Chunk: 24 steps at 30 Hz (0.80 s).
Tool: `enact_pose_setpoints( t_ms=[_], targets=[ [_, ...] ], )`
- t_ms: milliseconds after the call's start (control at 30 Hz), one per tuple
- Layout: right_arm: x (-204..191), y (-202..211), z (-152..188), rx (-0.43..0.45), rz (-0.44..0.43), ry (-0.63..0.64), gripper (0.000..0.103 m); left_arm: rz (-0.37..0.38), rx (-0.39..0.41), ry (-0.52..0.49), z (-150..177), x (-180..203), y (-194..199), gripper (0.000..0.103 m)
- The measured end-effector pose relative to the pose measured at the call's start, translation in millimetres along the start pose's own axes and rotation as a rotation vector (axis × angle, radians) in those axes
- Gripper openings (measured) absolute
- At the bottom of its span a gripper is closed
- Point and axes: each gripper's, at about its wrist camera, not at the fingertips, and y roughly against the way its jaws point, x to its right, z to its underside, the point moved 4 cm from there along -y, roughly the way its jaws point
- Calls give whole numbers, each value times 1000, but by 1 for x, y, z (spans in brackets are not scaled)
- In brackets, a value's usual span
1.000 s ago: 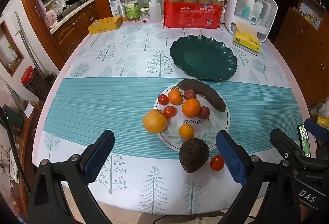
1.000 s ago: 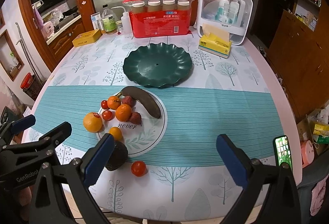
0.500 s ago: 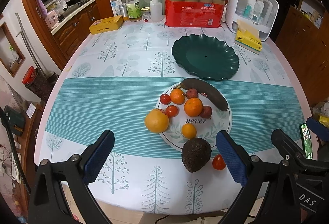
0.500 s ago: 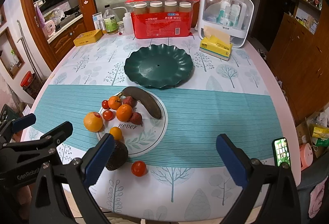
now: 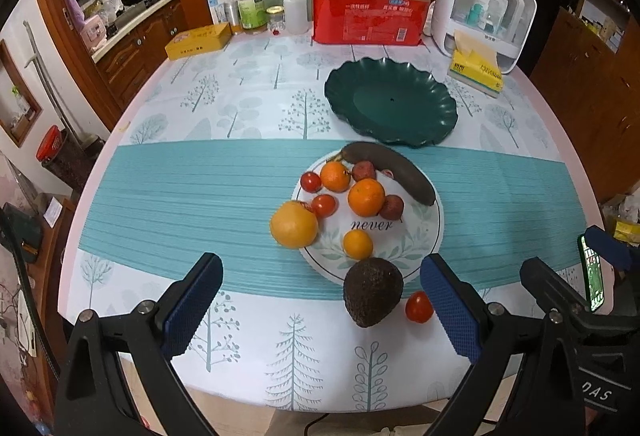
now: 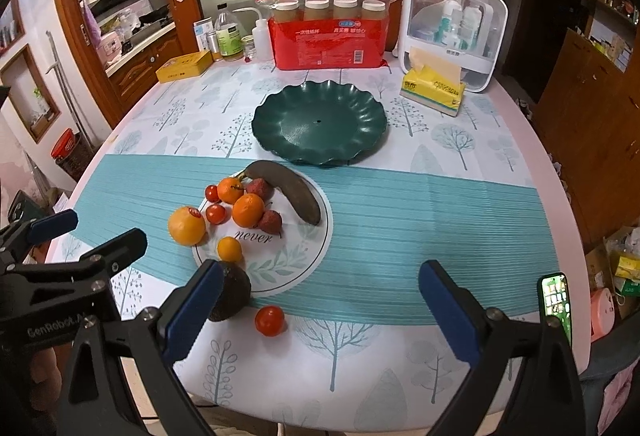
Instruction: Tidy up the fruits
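A white plate (image 5: 420, 236) (image 6: 304, 256) holds a dark banana (image 5: 396, 172) (image 6: 292, 188), oranges (image 5: 366, 196) (image 6: 248, 210), lychees and small tomatoes. A large orange (image 5: 294, 224) (image 6: 186, 226), a dark avocado (image 5: 372, 290) (image 6: 234, 294) and a loose tomato (image 5: 419, 307) (image 6: 270, 321) lie beside it. An empty dark green dish (image 5: 390, 102) (image 6: 320, 122) stands behind. My left gripper (image 5: 320, 308) is open and empty before the avocado. My right gripper (image 6: 316, 312) is open and empty over the near table.
At the table's far edge stand a red pack of jars (image 5: 372, 16), bottles (image 5: 252, 10), a yellow box (image 5: 198, 40), a tissue pack (image 5: 476, 70) and a white organizer (image 5: 488, 12). A phone (image 6: 554, 300) glows at the right. Wooden cabinets surround the table.
Both grippers have drifted slightly; the view shifts a little toward the table. No fruit has moved and both grippers stay open.
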Motion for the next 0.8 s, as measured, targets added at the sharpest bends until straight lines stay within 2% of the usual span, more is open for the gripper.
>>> enact_pose_setpoints(
  t_ms=[300,600,800],
  targets=[
    [9,-16,16,-48,-3,-5,99,-13,-35,-47,4,4,-26,99],
    [10,-53,37,-139,-28,20,94,38,-149,-80,15,14,-75,99],
    [-2,-89,59,-234,-106,80,77,72,-251,-79,26,15,-110,99]
  ],
)
